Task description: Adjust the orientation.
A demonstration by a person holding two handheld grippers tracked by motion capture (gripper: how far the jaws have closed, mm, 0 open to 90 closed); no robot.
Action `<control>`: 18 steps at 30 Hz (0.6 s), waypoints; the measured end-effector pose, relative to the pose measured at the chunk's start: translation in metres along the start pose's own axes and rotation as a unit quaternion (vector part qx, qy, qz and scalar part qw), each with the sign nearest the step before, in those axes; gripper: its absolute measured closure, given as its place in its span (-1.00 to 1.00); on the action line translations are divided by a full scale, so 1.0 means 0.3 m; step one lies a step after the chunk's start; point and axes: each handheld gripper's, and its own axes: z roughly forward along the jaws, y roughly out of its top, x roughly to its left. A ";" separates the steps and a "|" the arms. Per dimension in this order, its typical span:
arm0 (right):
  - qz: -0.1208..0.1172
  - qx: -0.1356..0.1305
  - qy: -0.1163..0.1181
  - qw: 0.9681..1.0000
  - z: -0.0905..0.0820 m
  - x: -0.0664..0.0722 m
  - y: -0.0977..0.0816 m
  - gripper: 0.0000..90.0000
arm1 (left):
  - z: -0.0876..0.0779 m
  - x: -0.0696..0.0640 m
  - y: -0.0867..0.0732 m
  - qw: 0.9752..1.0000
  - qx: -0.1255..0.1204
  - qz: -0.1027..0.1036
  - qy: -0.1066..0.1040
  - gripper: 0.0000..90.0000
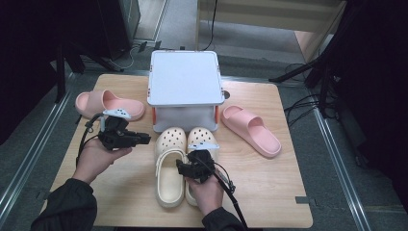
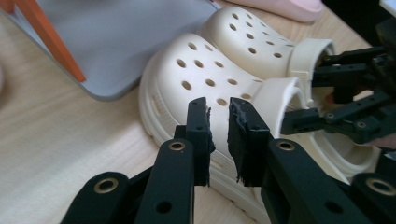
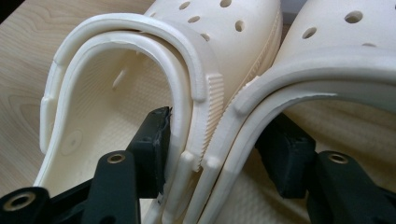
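Observation:
Two cream clogs lie side by side on the wooden table, toes toward the box: the left clog (image 1: 169,168) (image 3: 116,70) and the right clog (image 1: 202,137) (image 3: 336,60). My right gripper (image 1: 185,166) (image 3: 219,140) straddles their adjoining inner walls at the heel openings, one pad inside each shoe, pressing the walls together. My left gripper (image 1: 144,139) (image 2: 218,126) hovers just left of the left clog (image 2: 205,79), pointing at its side. Its jaws stand a narrow gap apart with nothing between them. The right gripper (image 2: 345,102) also shows in the left gripper view.
A white lidded box (image 1: 184,79) with orange latches stands behind the clogs. One pink slide (image 1: 108,103) lies at the back left, another pink slide (image 1: 252,130) to the right. The table's bare front (image 1: 269,192) lies by my forearms.

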 end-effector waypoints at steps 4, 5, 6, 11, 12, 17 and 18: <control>0.008 0.005 0.011 1.000 -0.009 -0.016 -0.003 0.15 | -0.010 0.004 0.050 1.000 -0.007 0.011 -0.002 0.83; 0.008 0.007 0.012 1.000 -0.010 -0.018 -0.001 0.18 | -0.011 0.007 0.064 1.000 -0.009 0.014 -0.002 0.84; 0.008 0.010 0.011 1.000 -0.011 -0.018 0.000 0.20 | -0.011 0.009 0.078 1.000 -0.010 0.016 -0.002 0.85; 0.005 0.020 0.008 1.000 -0.022 -0.019 0.007 0.35 | -0.006 0.022 0.152 1.000 -0.010 0.019 -0.007 0.87; 0.003 0.023 0.006 1.000 -0.026 -0.019 0.008 0.38 | -0.007 0.023 0.163 1.000 -0.008 0.021 -0.006 0.89; -0.022 0.035 0.012 0.999 -0.049 -0.038 0.007 0.45 | -0.022 0.040 0.236 1.000 -0.012 0.021 -0.007 0.90; -0.025 0.035 0.017 0.999 -0.051 -0.045 0.007 0.46 | -0.024 0.044 0.250 1.000 -0.014 0.020 -0.005 0.90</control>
